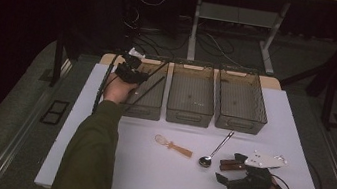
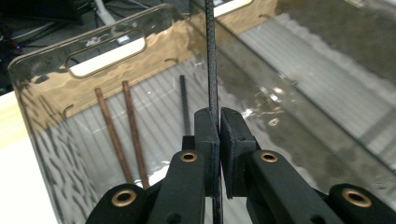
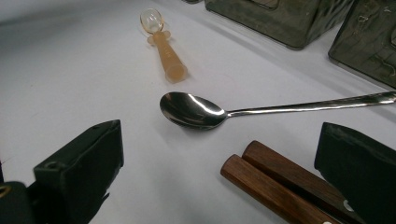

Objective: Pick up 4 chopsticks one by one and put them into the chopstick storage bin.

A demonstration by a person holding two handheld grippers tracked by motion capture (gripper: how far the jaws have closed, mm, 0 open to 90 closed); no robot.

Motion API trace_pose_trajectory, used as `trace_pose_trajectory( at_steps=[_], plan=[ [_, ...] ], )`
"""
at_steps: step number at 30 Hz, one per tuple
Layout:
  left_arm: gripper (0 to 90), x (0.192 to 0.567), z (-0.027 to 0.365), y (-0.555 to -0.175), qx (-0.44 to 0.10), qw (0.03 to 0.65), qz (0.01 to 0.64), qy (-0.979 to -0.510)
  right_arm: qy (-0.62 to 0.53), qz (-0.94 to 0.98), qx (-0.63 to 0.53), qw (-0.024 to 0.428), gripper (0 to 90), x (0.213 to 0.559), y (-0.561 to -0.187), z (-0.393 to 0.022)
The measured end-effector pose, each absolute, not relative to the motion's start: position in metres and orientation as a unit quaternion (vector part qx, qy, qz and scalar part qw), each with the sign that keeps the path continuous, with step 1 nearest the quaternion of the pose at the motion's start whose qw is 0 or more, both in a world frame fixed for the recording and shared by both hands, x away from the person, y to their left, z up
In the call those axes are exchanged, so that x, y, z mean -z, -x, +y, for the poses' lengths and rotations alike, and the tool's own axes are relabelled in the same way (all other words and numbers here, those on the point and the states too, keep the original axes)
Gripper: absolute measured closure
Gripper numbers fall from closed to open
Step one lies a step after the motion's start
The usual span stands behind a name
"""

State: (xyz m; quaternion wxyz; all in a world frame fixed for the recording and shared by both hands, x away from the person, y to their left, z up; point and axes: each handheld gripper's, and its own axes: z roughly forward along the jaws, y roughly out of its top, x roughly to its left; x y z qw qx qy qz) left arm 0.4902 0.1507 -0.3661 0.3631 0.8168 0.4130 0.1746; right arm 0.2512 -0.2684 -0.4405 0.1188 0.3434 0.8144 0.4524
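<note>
My left gripper (image 1: 133, 72) hovers over the left clear bin (image 1: 146, 112), shut on a thin black chopstick (image 1: 149, 89). In the left gripper view the jaws (image 2: 219, 122) pinch that black chopstick (image 2: 211, 56), which stands upright above the bin (image 2: 107, 51). Two brown chopsticks (image 2: 133, 126) and another black stick (image 2: 184, 102) lie on the bin floor. My right gripper (image 1: 229, 170) rests low at the table's front right, open, with its jaws either side of two wooden handles (image 1: 232, 163). From the right gripper (image 3: 219, 140) the wooden handles (image 3: 275, 182) lie just ahead.
A metal spoon (image 1: 216, 149) (image 3: 196, 109) and a small orange spoon (image 1: 173, 146) (image 3: 166, 49) lie on the white table top (image 1: 154, 173). Two more clear bins, middle (image 1: 188, 115) and right (image 1: 240, 123), stand in the back row. Cables and desk legs lie beyond the table.
</note>
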Motion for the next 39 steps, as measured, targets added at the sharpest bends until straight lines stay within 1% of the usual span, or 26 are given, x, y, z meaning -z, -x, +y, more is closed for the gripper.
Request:
trace_pose_trajectory(
  at_steps=[4, 5, 6, 7, 12, 15, 22, 26, 31, 39],
  plan=[
    [84.1, 0.374, 0.155, -0.493, -0.170, 0.357, 0.422, -0.816, -0.342, 0.815, -0.453, 0.117, 1.5, 0.441, -0.251, -0.268],
    [80.6, 0.375, 0.155, -0.493, -0.176, 0.356, 0.424, -0.814, -0.342, 0.815, -0.453, 0.117, 1.5, 0.441, -0.252, -0.268],
    [71.2, 0.376, 0.155, -0.493, -0.179, 0.355, 0.430, -0.811, -0.341, 0.815, -0.453, 0.118, 1.5, 0.441, -0.252, -0.268],
    [68.2, 0.377, 0.156, -0.492, -0.179, 0.353, 0.430, -0.811, -0.341, 0.815, -0.453, 0.117, 1.5, 0.441, -0.252, -0.268],
    [60.5, 0.379, 0.154, -0.487, -0.178, 0.358, 0.424, -0.812, -0.341, 0.815, -0.453, 0.118, 1.5, 0.441, -0.252, -0.268],
    [51.6, 0.377, 0.152, -0.483, -0.183, 0.357, 0.422, -0.813, -0.342, 0.816, -0.452, 0.117, 1.5, 0.441, -0.252, -0.268],
    [38.6, 0.370, 0.154, -0.467, -0.159, 0.388, 0.409, -0.810, -0.342, 0.817, -0.450, 0.117, 1.5, 0.442, -0.253, -0.267],
    [34.1, 0.368, 0.157, -0.454, -0.148, 0.407, 0.402, -0.807, -0.343, 0.816, -0.450, 0.117, 1.5, 0.442, -0.253, -0.267],
    [29.8, 0.368, 0.157, -0.435, -0.146, 0.407, 0.388, -0.814, -0.344, 0.817, -0.448, 0.117, 1.5, 0.443, -0.254, -0.267],
    [25.6, 0.371, 0.153, -0.400, -0.144, 0.417, 0.370, -0.817, -0.346, 0.816, -0.447, 0.118, 1.5, 0.443, -0.254, -0.267]
  ],
)
